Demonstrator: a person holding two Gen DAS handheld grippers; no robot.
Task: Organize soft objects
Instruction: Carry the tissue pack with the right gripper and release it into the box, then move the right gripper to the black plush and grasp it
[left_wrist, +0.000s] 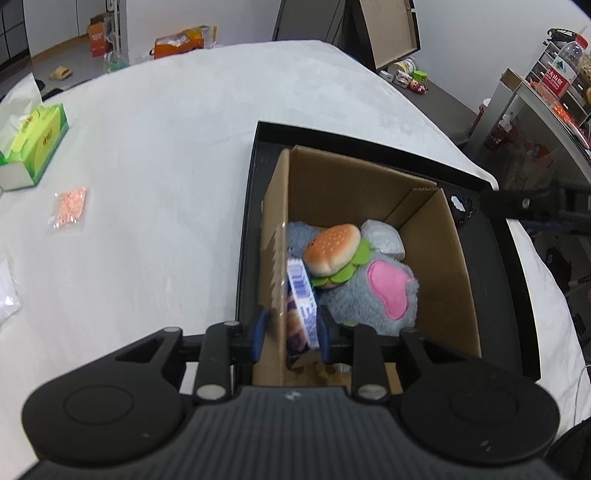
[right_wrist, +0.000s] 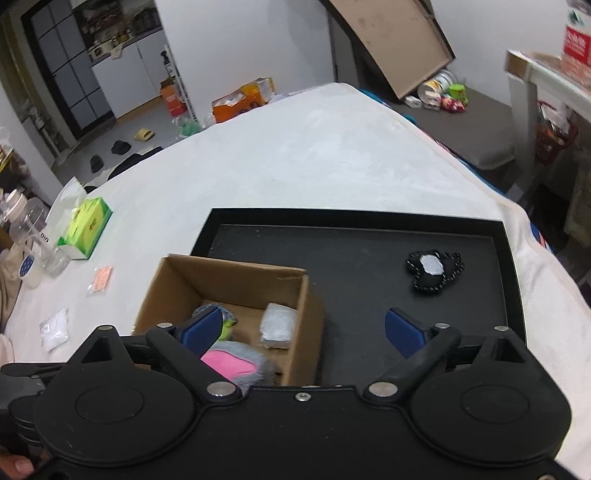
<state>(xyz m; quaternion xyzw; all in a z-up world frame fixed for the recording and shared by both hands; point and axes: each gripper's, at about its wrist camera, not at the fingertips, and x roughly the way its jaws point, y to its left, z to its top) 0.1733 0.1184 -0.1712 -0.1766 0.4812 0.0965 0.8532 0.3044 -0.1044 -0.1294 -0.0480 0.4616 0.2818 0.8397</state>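
Soft items in cardboard box (left_wrist: 369, 206) on black tray (right_wrist: 354, 251).

The grey-and-pink plush (left_wrist: 373, 295), burger toy (left_wrist: 332, 254) and white pouch (left_wrist: 384, 240) lie inside the box. A black felt piece (right_wrist: 434, 271) remains on the tray, apart. Left gripper (left_wrist: 290, 332) straddles the box's near wall and a blue-white packet (left_wrist: 303, 299); grip cannot be determined. Right gripper (right_wrist: 303, 328) is released, nothing between its pads.

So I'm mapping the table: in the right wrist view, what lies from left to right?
Green tissue box → orange bead packet → cardboard box → black felt plush on the black tray.
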